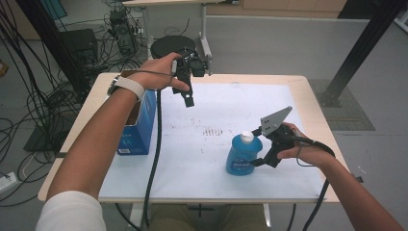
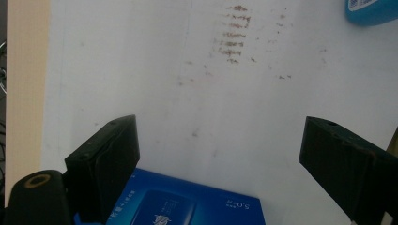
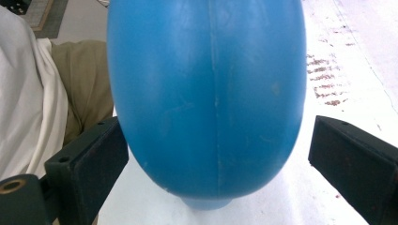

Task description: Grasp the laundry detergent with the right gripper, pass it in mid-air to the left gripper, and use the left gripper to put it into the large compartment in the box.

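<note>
**Blue bottle between the open right jaws**

The bottle (image 1: 243,155) stands upright on the white sheet (image 1: 202,159) that covers the surface (image 1: 315,108), toward the near right part of it. It is blue with a white cap (image 1: 247,136). The right hand-held gripper (image 1: 260,147) is at the bottle from the right side. In the right gripper view the bottle (image 3: 209,93) sits between the two black jaws. The left jaw is touching or almost touching its side, and the right jaw stands apart from it with a clear gap, so this gripper is open around the bottle and does not press it.

The left hand-held gripper (image 1: 188,98) is held above the far left part of the surface, pointing down. In its own view the jaws stand wide apart with nothing between them. Below it lies a blue box (image 2: 187,206), which stands at the left edge of the sheet in the high view. Brown marks (image 1: 212,131) are on the sheet near the middle.
</note>
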`<state>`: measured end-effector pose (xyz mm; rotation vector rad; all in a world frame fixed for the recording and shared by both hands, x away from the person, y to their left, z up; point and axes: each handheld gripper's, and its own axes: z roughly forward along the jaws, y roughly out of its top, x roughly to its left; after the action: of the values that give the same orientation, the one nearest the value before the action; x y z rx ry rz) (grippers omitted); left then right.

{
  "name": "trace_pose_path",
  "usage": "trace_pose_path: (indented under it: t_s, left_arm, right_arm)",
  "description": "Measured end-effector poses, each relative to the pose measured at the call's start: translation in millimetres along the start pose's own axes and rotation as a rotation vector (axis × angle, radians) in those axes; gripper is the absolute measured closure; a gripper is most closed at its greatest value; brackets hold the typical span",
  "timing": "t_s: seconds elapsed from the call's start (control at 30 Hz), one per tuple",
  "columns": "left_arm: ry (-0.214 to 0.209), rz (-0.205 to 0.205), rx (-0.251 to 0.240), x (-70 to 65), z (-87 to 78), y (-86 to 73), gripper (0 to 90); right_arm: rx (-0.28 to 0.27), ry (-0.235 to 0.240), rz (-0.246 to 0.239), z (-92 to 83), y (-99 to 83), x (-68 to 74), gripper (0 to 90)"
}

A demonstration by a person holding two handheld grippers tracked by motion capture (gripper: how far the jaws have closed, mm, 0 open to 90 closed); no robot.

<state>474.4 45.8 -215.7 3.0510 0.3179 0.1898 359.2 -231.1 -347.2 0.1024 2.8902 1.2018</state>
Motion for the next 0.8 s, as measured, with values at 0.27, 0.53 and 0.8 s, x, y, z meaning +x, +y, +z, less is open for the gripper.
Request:
trace_pose_path:
  t_s: [0.27, 0.53, 0.8]
  left_arm:
    - [-0.001, 0.000, 0.000, 0.1, 0.1, 0.3, 12.8]
    - [0.000, -0.004, -0.004, 0.3, 0.1, -0.7, 12.9]
    - [0.000, -0.003, -0.003, 0.6, 0.0, -1.5, 12.9]
  right_arm:
    - [-0.003, 0.001, 0.000, 0.4, -0.1, 0.1, 5.3]
    - [-0.006, 0.000, 0.000, 0.2, -0.1, -0.2, 5.3]
    - [-0.005, 0.001, -0.001, 1.3, 0.5, -0.4, 5.3]
